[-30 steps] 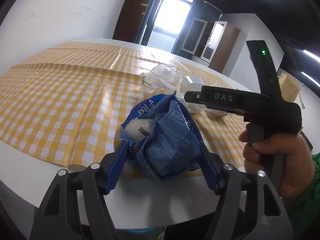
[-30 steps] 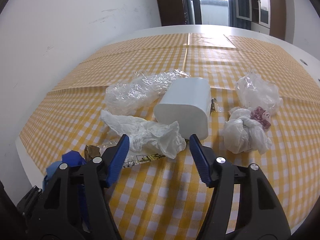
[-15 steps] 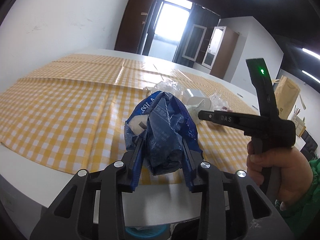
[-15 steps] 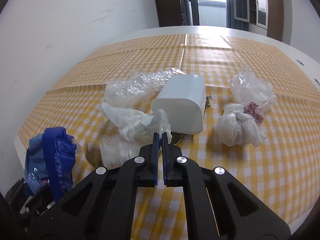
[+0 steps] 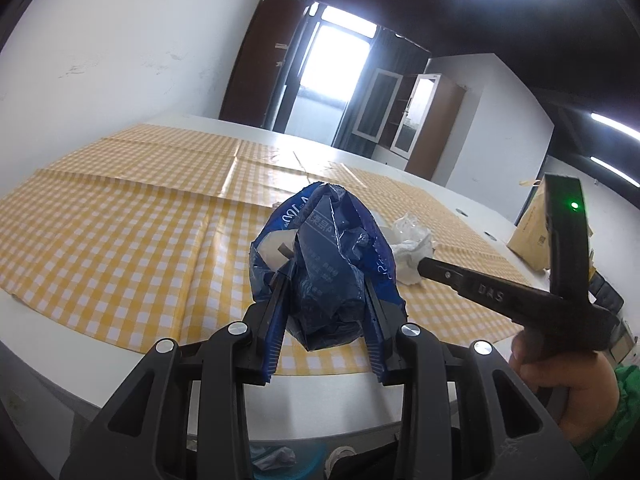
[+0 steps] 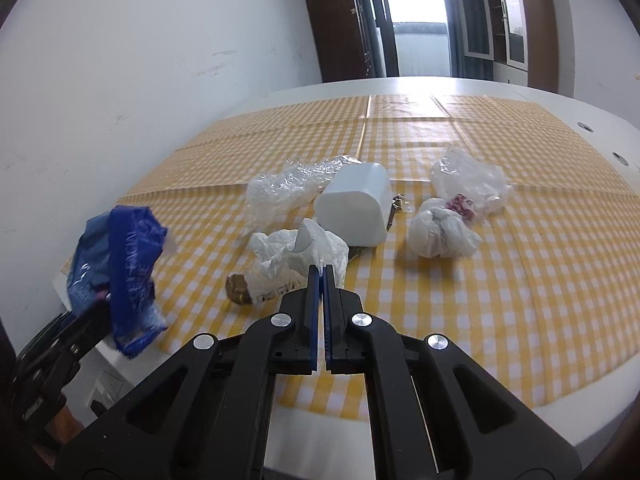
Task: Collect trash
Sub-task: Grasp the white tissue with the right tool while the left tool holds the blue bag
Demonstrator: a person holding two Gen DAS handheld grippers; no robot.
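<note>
My left gripper (image 5: 326, 280) is shut on a crumpled blue plastic wrapper (image 5: 328, 264) and holds it up above the table's near edge; the wrapper also shows at the left of the right wrist view (image 6: 120, 268). My right gripper (image 6: 321, 270) is shut on the edge of a white crumpled plastic bag (image 6: 300, 250) that it lifts off the yellow checked tablecloth (image 6: 500, 280). The right gripper's body shows in the left wrist view (image 5: 500, 292).
On the cloth lie a clear plastic wrap (image 6: 288, 188), a white box (image 6: 356, 208), a knotted white bag (image 6: 440, 232), a clear bag (image 6: 468, 180) and a small gold wrapper (image 6: 238, 288). A brown paper bag (image 5: 536, 232) stands at the far right.
My left gripper closed on the blue wrapper and lifted it. My right gripper closed on the white plastic bag and pulled it up and back.
</note>
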